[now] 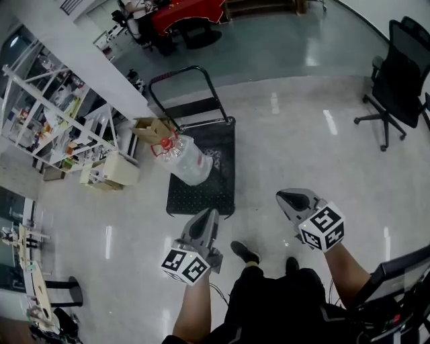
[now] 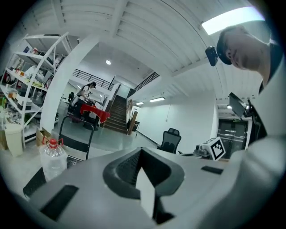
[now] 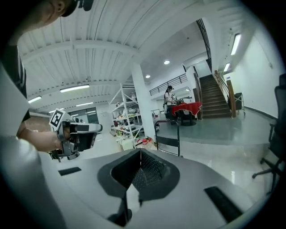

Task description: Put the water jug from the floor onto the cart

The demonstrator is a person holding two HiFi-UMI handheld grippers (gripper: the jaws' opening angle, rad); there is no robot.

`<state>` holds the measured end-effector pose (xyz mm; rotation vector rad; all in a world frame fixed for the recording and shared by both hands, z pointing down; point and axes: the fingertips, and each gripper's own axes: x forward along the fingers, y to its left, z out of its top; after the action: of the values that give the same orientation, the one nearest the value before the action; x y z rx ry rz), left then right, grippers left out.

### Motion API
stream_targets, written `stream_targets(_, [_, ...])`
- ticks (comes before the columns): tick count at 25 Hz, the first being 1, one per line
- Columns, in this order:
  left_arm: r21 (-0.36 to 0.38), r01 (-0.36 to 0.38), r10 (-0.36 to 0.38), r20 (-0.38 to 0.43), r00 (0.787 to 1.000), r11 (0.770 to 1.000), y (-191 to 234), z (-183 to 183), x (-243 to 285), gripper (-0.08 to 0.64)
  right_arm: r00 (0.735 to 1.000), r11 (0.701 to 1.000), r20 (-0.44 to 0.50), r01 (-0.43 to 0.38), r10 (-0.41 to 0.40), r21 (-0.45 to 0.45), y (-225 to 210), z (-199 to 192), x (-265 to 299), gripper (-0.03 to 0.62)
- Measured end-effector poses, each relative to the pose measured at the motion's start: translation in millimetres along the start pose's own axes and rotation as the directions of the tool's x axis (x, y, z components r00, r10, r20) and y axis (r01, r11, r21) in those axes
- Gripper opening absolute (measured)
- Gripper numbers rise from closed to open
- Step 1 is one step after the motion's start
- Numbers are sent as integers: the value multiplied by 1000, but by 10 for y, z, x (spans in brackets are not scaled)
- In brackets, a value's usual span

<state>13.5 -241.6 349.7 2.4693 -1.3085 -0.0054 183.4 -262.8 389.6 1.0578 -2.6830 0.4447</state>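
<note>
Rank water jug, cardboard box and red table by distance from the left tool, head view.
1. water jug: on the cart, just ahead of the left tool.
2. cardboard box: on the floor just beyond the jug, to its left.
3. red table: far back, top of view.

Head view looks steeply down; each gripper view faces roughly level across the room — all three share the cart (image 1: 218, 183).

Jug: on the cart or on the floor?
On the cart: the water jug stands upright on the cart's black deck, red cap up.
</note>
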Motion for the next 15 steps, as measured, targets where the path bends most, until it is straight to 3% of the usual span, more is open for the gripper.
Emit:
stream_targets(3, [49, -9, 10, -29, 1000, 999, -460, -78, -241, -5, 1000, 999, 1, -2, 2, 34, 107, -224, -404, 3])
stream_targets(8, [79, -16, 18, -20, 1000, 997, -753, -92, -735, -5, 999, 1000, 51, 4, -3, -13, 516, -82, -757, 3])
stream_targets(15, [147, 73, -74, -1, 997, 987, -1058, -473, -1682, -5, 995, 996, 59, 79, -77, -45, 1439, -377, -1147, 3])
